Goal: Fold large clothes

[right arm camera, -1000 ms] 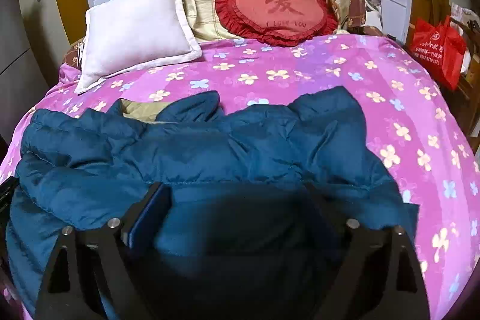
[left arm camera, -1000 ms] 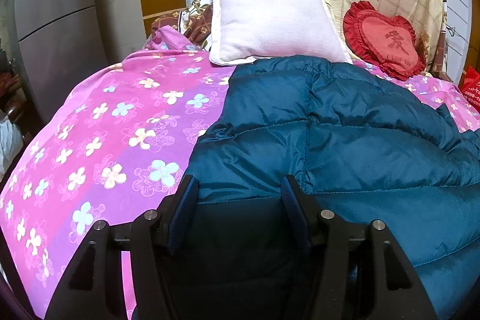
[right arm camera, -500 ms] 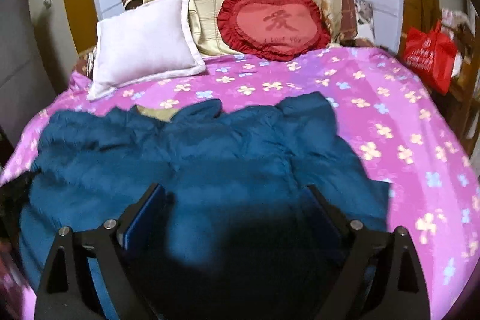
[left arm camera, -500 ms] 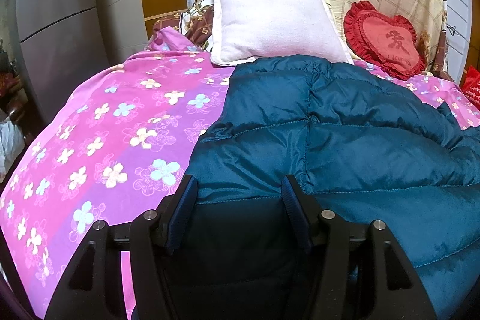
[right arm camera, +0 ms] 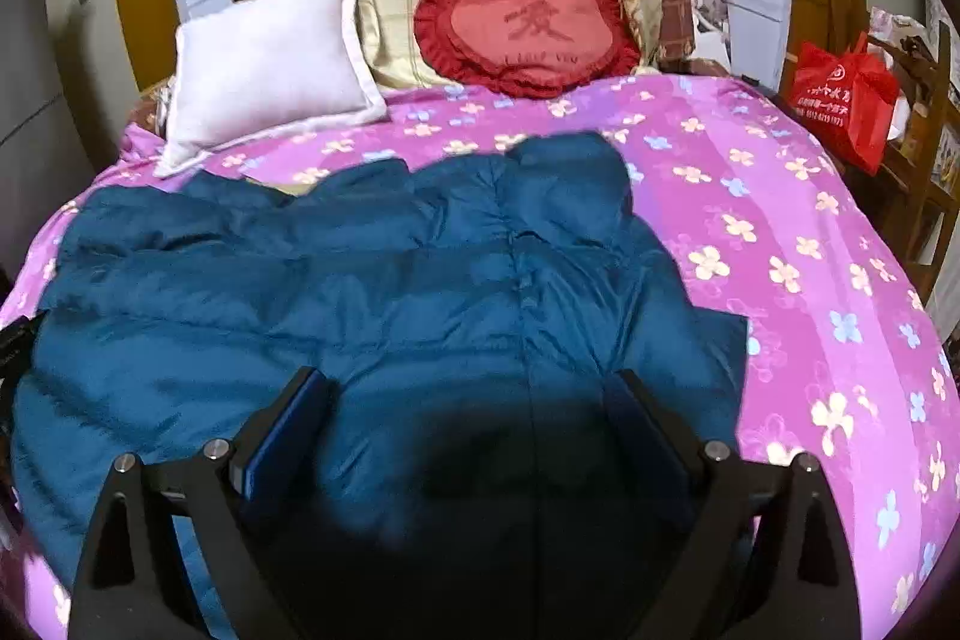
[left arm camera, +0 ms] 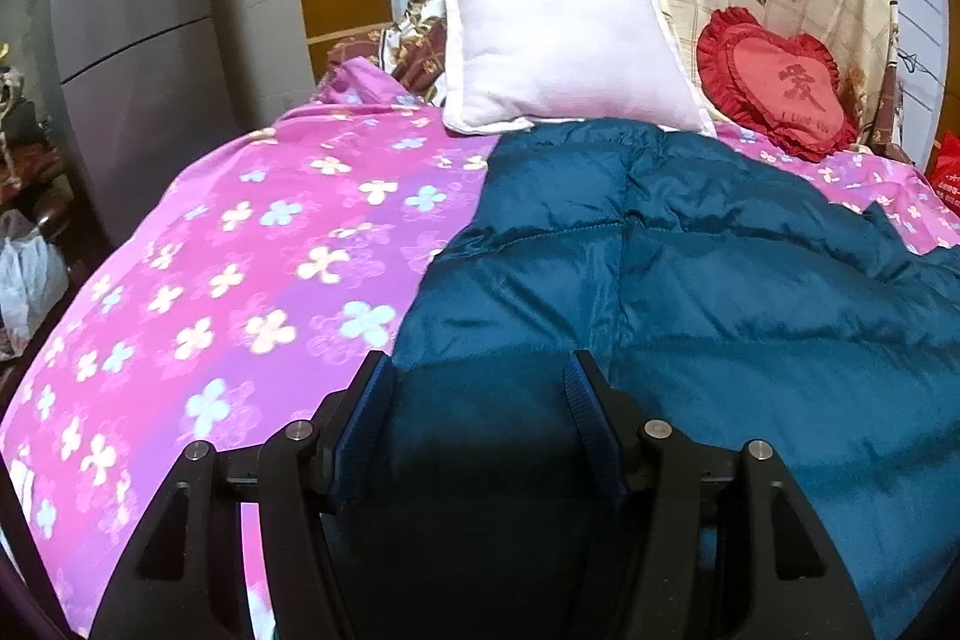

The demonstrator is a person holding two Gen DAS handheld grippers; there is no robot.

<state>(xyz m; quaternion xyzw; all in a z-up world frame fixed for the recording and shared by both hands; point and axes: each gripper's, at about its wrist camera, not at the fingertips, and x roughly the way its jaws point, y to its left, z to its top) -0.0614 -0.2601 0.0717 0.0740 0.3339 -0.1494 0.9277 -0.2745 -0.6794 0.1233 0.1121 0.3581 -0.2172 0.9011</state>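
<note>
Both the left gripper and the right gripper stand wide apart, empty, over the teal quilted puffer jacket at lower centre; better pinch the hem evenly before folding.

A bed with a pink flowery sheet. On it, a big puffy blue coat, spread out near the front. At the far end, a white pillow and a red heart pillow, maybe leaning on the flowery cloth behind.
</note>
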